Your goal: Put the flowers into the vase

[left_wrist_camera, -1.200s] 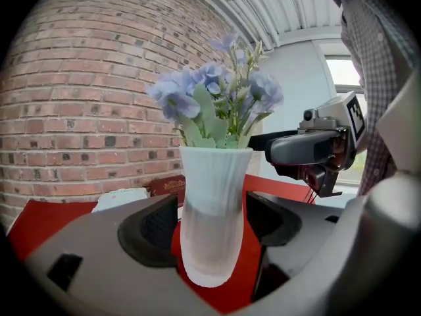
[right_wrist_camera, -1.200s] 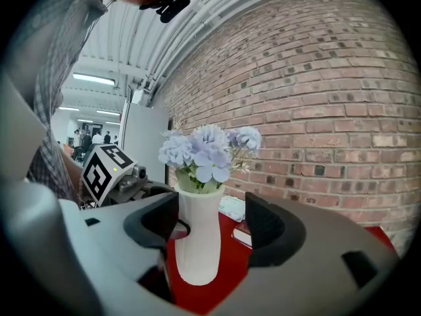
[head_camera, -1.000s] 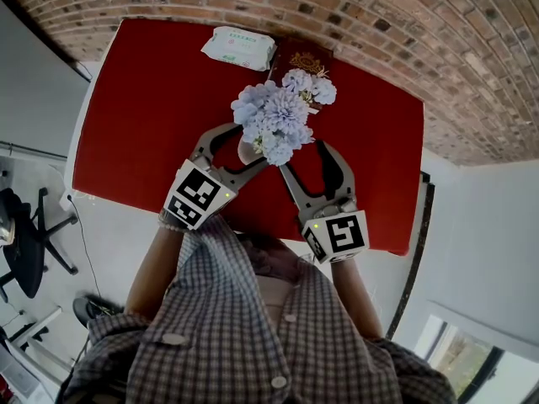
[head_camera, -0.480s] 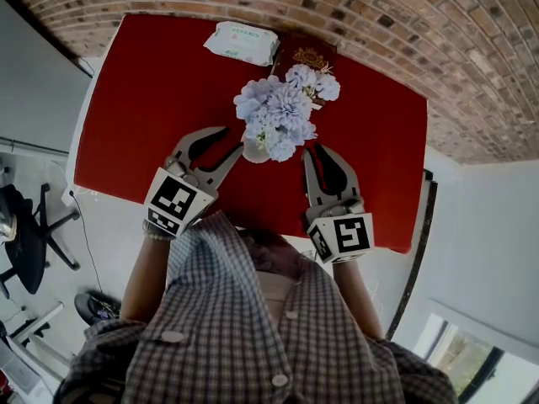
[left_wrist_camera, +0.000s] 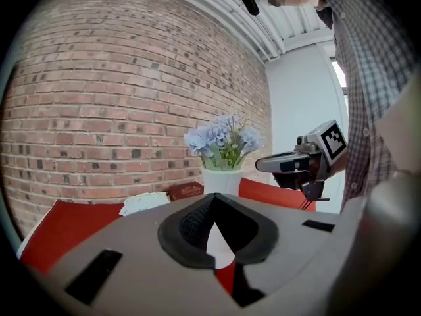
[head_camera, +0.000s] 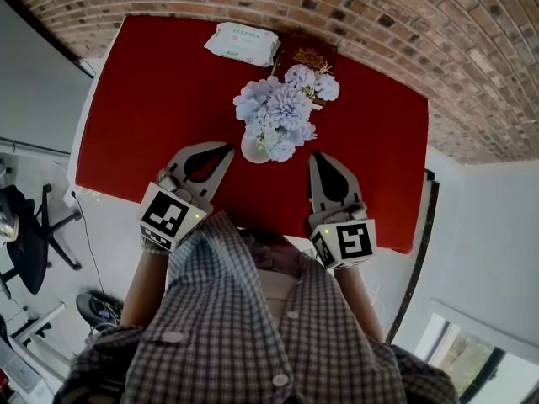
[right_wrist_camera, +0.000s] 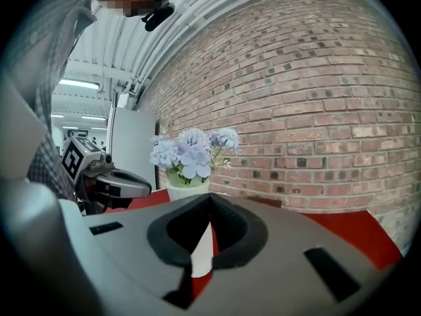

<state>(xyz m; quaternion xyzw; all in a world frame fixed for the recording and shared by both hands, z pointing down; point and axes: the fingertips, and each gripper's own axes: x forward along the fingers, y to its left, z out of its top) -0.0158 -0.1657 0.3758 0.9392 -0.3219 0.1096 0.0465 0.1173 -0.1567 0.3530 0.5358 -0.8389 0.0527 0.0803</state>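
Observation:
Pale blue flowers (head_camera: 278, 112) stand upright in a white vase (head_camera: 251, 149) near the middle of the red table (head_camera: 143, 108). My left gripper (head_camera: 225, 148) lies just left of the vase, apart from it, jaws shut with nothing in them. At the vase's right, my right gripper (head_camera: 315, 156) is likewise shut and empty. In the left gripper view the closed jaws (left_wrist_camera: 212, 196) point at the vase (left_wrist_camera: 221, 180) and flowers (left_wrist_camera: 222, 140). The right gripper view shows its closed jaws (right_wrist_camera: 210, 196) below the bouquet (right_wrist_camera: 191, 153).
A pack of wet wipes (head_camera: 241, 44) and a dark red book (head_camera: 305, 59) lie at the table's far edge against the brick wall (head_camera: 379, 23). An office chair (head_camera: 25, 234) stands on the floor at the left.
Both grippers have let go of the vase and drawn back toward the person. Their jaws went from wide open to shut. The left one moved farther, out to the left.

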